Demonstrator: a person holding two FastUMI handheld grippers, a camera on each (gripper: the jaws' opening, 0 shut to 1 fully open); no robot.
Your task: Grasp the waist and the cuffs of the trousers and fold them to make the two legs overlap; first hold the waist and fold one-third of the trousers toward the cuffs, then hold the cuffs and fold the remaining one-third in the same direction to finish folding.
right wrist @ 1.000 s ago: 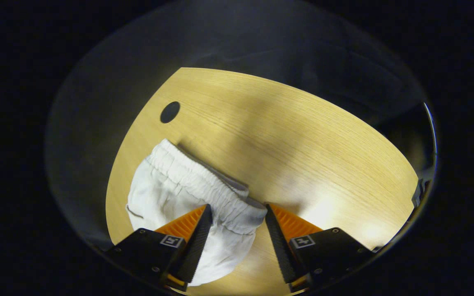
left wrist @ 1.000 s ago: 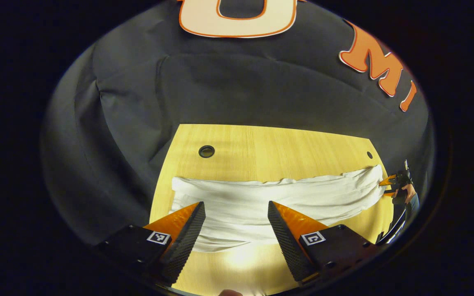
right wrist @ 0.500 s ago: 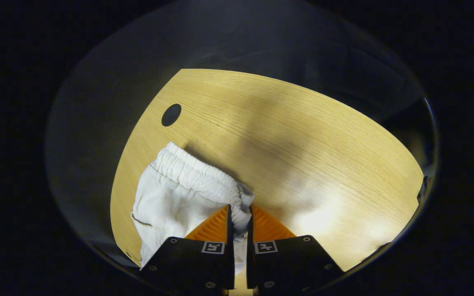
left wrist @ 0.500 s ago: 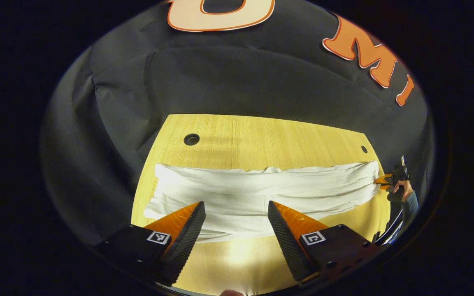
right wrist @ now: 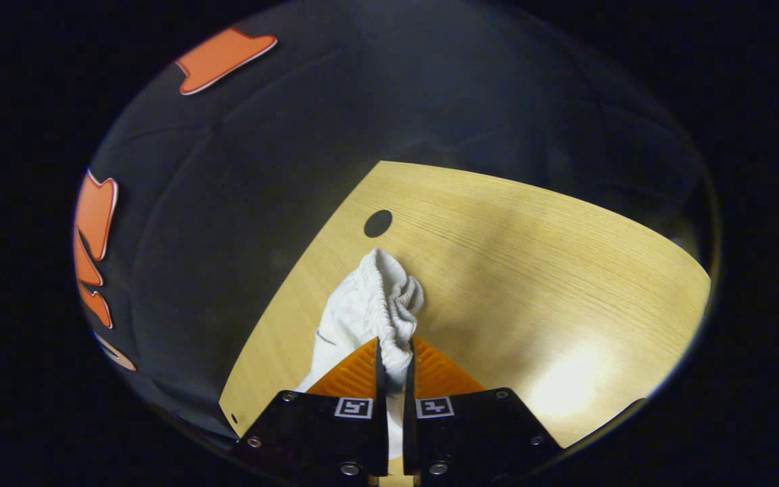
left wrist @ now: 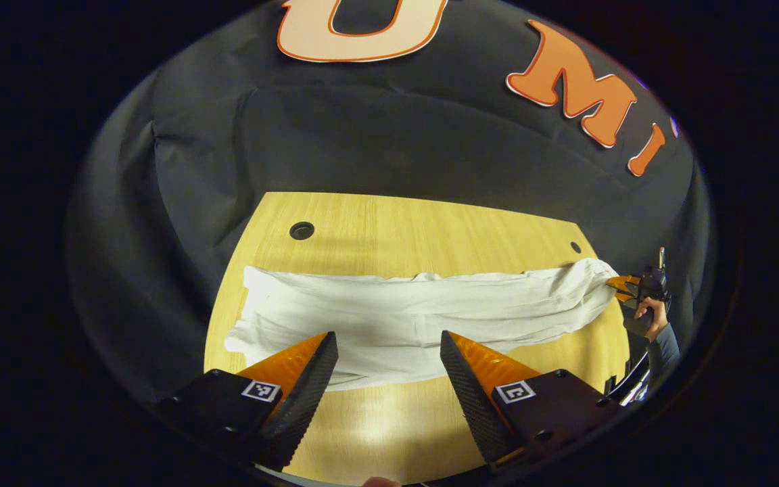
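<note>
White trousers (left wrist: 416, 314) stretched across the middle of the left gripper view, lying lengthwise on the wooden worktop (left wrist: 423, 223), cuff end at centre-left, waist end at right edge. Elastic waist (right wrist: 389, 301) bunched at lower centre of the right gripper view, pinched between the right gripper (right wrist: 393, 362) fingers, which are pressed together on the fabric. Right gripper also seen far right in the left gripper view (left wrist: 623, 287), held by a hand (left wrist: 648, 310). Left gripper (left wrist: 388, 348) at bottom centre, fingers spread wide, over the near edge of the trousers, not gripping. Round hole (left wrist: 301, 230) in worktop upper left; another hole (right wrist: 377, 223) just above the waist.
</note>
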